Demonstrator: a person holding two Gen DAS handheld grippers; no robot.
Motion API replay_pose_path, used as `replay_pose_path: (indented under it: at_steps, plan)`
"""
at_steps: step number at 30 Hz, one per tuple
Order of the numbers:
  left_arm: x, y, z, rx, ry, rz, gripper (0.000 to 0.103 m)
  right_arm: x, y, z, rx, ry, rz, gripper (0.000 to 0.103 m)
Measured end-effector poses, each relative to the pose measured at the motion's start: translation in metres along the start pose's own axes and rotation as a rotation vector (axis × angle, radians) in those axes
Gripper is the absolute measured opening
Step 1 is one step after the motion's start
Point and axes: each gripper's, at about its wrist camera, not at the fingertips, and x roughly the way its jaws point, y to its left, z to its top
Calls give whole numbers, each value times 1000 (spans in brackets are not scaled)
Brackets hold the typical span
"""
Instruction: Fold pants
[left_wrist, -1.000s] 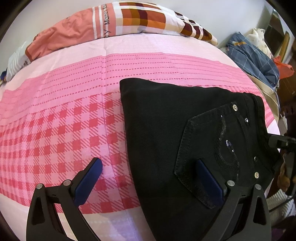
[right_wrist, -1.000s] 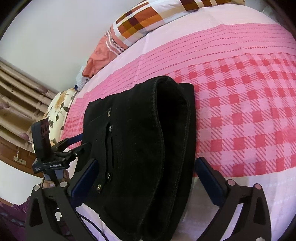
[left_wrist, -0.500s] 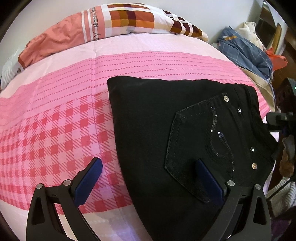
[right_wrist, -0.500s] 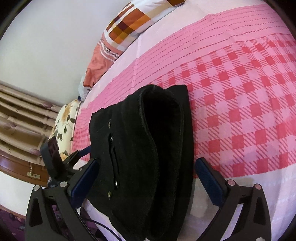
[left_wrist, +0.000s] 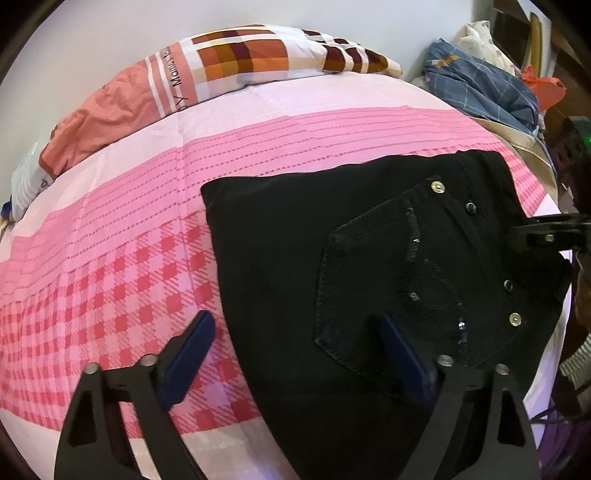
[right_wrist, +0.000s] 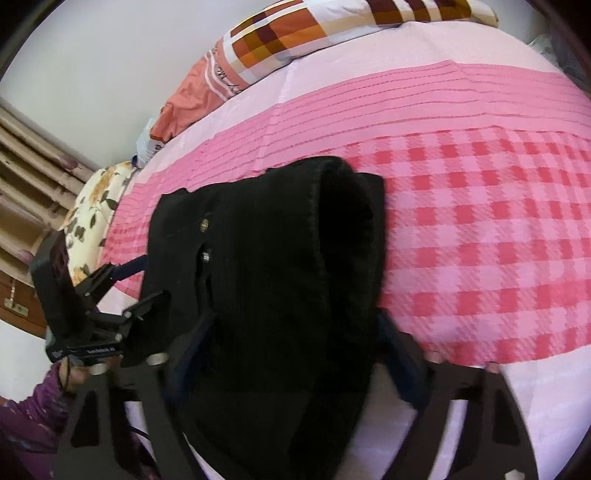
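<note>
**Black pants folded on the pink bed, both tongs spread**

Left wrist view: the folded black pants (left_wrist: 332, 295) are laid on the pink checked bedspread (left_wrist: 110, 258), back pocket (left_wrist: 399, 302) upward. The left gripper (left_wrist: 295, 354) is held wide open, its right finger over the pocket.

Right wrist view: the right gripper (right_wrist: 295, 354) is spread open astride the pants (right_wrist: 266, 295), nothing clamped.
</note>
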Motion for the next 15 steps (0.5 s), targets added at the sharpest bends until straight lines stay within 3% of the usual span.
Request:
replay_pose_path:
  at_steps: [1, 5, 12, 15]
  plan:
    - [0, -1, 1, 4, 0, -16, 74, -3, -3, -1, 4, -1, -7, 54]
    - [1, -1, 3, 0, 10, -33, 72, -6, -13, -1, 39, 4, 27, 53]
    - [0, 3, 5, 3, 30, -56, 71, -6, -21, -4, 60, 6, 51, 70]
    - [2, 5, 6, -3, 43, -70, 75, -6, -17, -4, 55, 15, 66, 81]
